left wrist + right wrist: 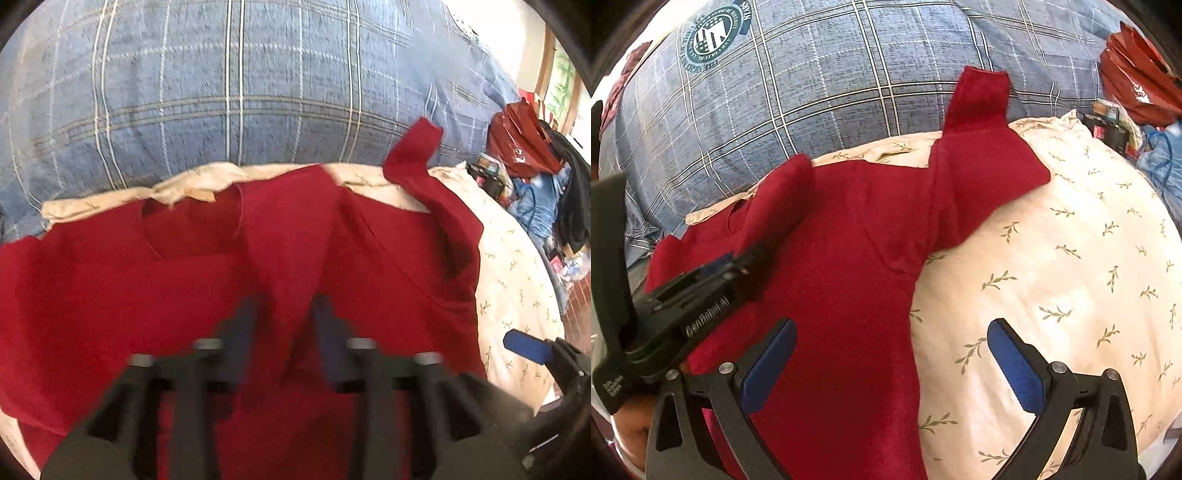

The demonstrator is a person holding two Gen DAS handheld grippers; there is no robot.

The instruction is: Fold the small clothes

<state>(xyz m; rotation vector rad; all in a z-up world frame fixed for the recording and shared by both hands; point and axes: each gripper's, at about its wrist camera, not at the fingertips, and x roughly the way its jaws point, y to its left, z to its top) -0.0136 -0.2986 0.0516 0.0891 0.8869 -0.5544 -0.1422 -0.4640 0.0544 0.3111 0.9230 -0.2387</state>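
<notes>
- The left gripper (284, 306), black with blue pads, hovers low over the middle of the dark red soft knit top (842, 280); its jaws stand apart with a ridge of red cloth rising between them, and the blur hides whether the pads press on it, so I read it as released.
- The top lies spread on a cream pillow with a green sprig print (1052, 266), one panel turned over its middle, collar (192, 229) toward the far edge.
- Step in hand, I judge: one side is folded in; the other is not.
- The right sleeve (979, 107) sticks up onto the blue plaid quilt (831, 85), limp and matte.
- The right gripper (892, 358) is wide open, straddling the garment's right edge and holding nothing.
- Next move calls for pinching that edge or sleeve and carrying it across.
</notes>
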